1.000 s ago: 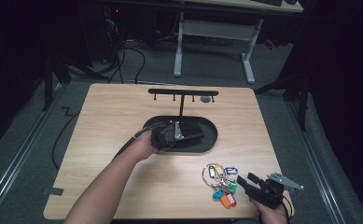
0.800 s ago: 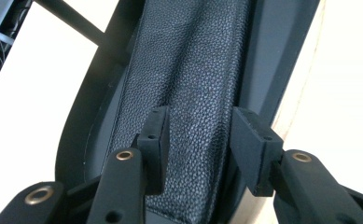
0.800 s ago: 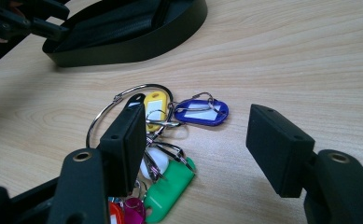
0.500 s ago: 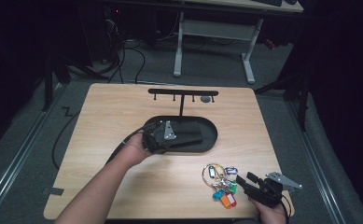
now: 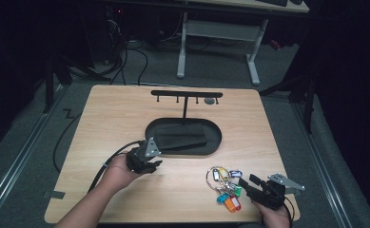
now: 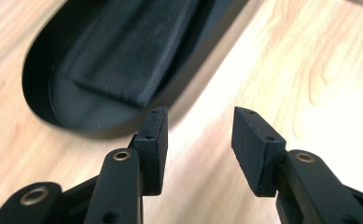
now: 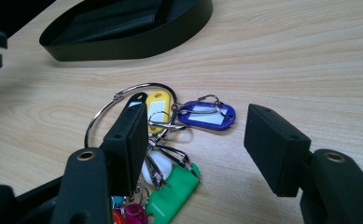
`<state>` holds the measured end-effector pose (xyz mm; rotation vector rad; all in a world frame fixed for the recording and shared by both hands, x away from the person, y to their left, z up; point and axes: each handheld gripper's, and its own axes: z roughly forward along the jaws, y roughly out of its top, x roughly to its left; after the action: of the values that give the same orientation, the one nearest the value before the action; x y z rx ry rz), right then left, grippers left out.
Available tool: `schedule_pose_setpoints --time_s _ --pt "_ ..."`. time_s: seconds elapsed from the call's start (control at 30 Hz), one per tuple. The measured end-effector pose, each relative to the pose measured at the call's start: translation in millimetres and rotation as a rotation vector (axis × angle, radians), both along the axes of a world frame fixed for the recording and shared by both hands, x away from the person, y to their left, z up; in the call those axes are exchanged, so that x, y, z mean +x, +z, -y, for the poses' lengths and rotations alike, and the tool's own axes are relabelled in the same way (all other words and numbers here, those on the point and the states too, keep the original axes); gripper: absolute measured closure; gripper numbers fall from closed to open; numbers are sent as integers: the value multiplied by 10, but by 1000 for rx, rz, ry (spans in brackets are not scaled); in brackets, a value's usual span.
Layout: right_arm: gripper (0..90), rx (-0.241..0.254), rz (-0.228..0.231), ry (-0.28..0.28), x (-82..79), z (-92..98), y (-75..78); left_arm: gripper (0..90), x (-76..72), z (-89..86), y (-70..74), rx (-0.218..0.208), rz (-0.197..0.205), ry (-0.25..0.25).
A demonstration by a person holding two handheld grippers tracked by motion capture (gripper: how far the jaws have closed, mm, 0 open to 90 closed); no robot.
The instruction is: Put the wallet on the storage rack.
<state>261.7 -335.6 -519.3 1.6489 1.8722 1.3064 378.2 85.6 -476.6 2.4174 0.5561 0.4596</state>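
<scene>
Wooden table: black tray, key tags.

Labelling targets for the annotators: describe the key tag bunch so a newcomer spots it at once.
On the wooden table, look at the near right corner, in front of the black oval tray. The key tag bunch lies flat there, just ahead of the right gripper. It is the one multicoloured thing: blue, yellow, green and orange tags on metal rings.

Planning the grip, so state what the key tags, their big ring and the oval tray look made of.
Key tags: glossy coloured plastic, seemingly with paper label windows. Big ring: thin shiny wire, probably steel. Oval tray: matte black, plastic or painted metal; its dark insert looks woven, like fabric.
</scene>
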Motion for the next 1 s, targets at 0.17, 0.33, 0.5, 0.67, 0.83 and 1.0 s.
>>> schedule_pose_setpoints --time_s 0.17,0.33,0.5,0.67,0.83,1.0 --pt "401 -2 -3 -3 14 -1 -11 553 -186 -204 -145 -39 -12 17" --pt "401 -3 -4 -4 15 0 -9 558 -340 -364 -271 -65 -24 38" --pt "400 -6 -3 0 18 -12 -8 550 -463 -509 -363 -98 -49 61" --pt "401 -5 -1 0 18 -7 -5 486 -621 -650 -402 -133 -68 62" --pt "401 -6 -3 0 17 -7 -10 456 -860 -873 -465 -202 15 108" --pt "391 -9 9 0 11 -5 -5 399 -879 -1021 -491 -192 33 146"
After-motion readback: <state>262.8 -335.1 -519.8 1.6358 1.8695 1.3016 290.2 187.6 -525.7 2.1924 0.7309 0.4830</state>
